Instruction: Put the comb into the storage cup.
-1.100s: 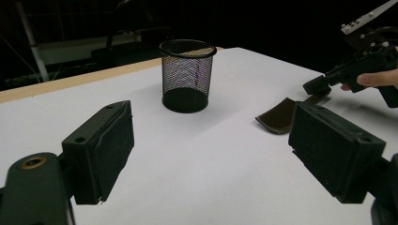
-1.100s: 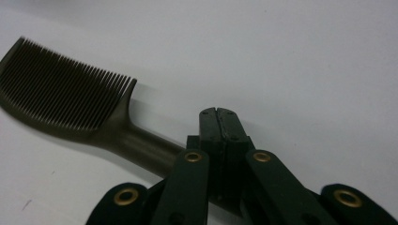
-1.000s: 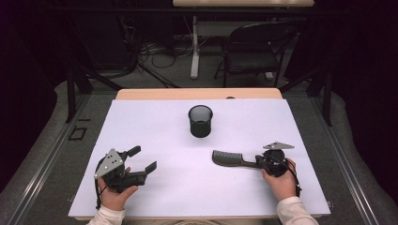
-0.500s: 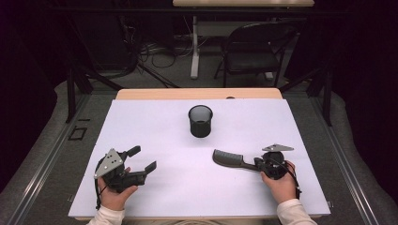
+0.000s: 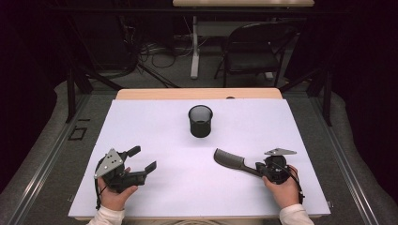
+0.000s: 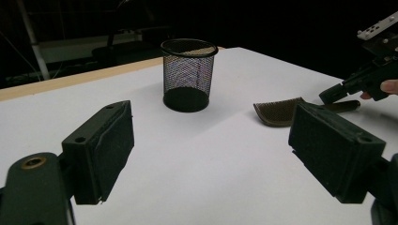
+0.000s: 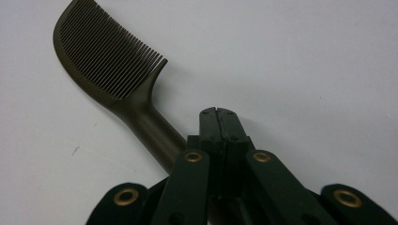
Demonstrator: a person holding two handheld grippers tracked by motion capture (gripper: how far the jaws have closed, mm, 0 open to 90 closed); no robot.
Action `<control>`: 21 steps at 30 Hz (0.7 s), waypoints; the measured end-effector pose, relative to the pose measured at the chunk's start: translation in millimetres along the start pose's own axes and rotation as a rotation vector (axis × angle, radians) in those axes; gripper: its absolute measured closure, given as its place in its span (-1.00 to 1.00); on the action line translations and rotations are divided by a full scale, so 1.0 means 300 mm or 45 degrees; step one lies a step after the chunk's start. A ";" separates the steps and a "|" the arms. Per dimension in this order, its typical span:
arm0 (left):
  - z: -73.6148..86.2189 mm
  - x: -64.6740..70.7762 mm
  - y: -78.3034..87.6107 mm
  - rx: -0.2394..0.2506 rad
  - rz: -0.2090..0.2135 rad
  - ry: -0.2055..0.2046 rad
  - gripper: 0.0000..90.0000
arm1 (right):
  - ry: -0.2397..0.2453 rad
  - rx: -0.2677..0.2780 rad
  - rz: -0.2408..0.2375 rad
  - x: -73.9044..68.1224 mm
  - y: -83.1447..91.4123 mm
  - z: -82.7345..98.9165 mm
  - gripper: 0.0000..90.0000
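From the high view, a comb (image 5: 231,161) lies on the near right of the white-covered desk (image 5: 197,187), its toothed head pointing left and far, its handle running back to the right gripper (image 5: 261,168). A black mesh cup (image 5: 200,120) stands upright at the middle of the desk, well apart from the comb. The left gripper (image 5: 142,159) rests on the near left with its jaws spread and nothing between them.

In the left gripper view, the two black pads stand wide apart over bare desk; the mesh cup (image 6: 188,74) is ahead and the comb (image 6: 280,110) lies to the right of it, with the right gripper (image 6: 334,93) at the handle end.

In the right gripper view, the jaws are pressed fully together, tips meeting. The comb (image 7: 109,70) handle passes beneath and beside the closed jaws rather than visibly between them, so whether it is actually pinched I cannot tell; it looks more like the closed tips rest on or by the handle.

If the comb is meant for the cup, a sound grip would come from opening the jaws, straddling the handle near its middle, and closing squarely before lifting, so the comb does not swing.

No brand, label or writing can be read on any item.
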State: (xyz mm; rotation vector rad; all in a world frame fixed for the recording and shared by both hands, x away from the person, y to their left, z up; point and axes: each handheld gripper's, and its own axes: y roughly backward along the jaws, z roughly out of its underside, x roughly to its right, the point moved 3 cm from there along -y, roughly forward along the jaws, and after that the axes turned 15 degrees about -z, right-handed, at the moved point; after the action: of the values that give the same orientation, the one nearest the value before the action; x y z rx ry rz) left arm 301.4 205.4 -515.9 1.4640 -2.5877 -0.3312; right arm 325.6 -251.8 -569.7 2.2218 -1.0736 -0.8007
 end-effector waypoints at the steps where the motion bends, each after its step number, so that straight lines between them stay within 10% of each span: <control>1: 0.000 0.000 0.000 -0.001 0.000 -0.001 -0.68 | 0.000 0.000 -0.003 -0.002 0.002 0.004 1.00; 21: 0.001 0.002 -0.001 -0.007 -0.002 -0.006 -0.68 | 0.024 -0.050 -0.094 -0.075 0.012 0.049 1.00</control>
State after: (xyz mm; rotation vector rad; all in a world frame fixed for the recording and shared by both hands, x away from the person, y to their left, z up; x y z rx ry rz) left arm 301.3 204.7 -516.2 1.4655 -2.5873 -0.3427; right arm 302.1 -238.5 -571.0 2.2425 -0.9640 -0.8233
